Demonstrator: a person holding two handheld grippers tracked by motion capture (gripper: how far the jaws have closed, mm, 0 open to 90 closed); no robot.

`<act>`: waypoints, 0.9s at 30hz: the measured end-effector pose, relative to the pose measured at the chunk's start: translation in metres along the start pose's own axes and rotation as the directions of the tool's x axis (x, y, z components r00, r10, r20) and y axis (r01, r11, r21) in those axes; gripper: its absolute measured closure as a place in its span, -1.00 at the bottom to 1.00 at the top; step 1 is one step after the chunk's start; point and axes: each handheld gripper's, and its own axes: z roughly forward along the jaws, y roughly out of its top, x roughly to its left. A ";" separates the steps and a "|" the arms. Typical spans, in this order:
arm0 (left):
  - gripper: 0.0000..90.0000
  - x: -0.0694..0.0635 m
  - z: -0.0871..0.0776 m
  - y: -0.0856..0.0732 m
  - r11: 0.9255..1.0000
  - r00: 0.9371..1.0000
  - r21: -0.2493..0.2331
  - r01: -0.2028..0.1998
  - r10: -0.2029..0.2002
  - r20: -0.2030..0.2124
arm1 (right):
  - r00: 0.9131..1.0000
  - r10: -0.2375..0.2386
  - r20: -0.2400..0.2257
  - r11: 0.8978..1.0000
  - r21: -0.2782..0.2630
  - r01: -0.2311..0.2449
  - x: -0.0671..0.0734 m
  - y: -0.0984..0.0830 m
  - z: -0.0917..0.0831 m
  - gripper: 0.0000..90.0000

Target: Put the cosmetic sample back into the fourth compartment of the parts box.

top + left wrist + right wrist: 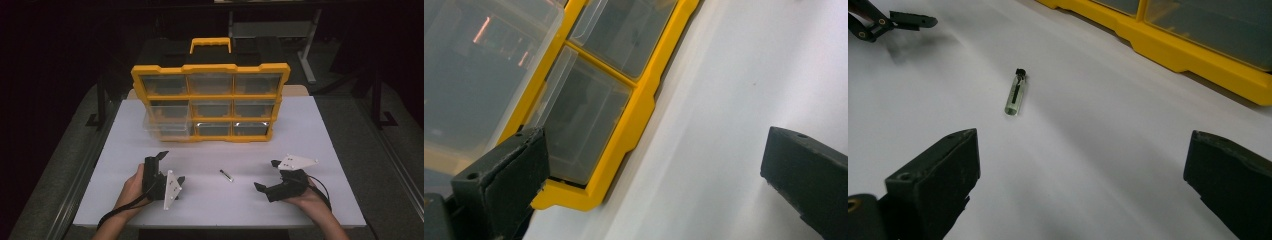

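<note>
Vial (226, 175) lies flat on the white table (325, 150), between the two grippers and well short of the yellow drawer cabinet (210, 102). In the right gripper view the vial (1015, 92) is clear, with a dark cap at its far end, and lies ahead and left of the jaw line. Right gripper (267, 176) rests near the table with jaws wide, holding nothing. Left gripper (171, 166) is likewise wide and empty, facing the cabinet, where one clear drawer (167, 126) at the lower left stands pulled out. Judgement: pick-up not yet begun. Recommended: swing the right gripper left until the vial is centred, set the jaws across its short width, lower close to the surface, and close gently, since a round vial may roll.
</note>
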 end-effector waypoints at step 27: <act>-1.00 0.008 0.002 -0.002 0.971 0.968 -0.014 0.238 -0.236 0.089 | 1.000 0.001 0.001 1.000 0.000 -0.001 0.000 0.000 0.000 -0.98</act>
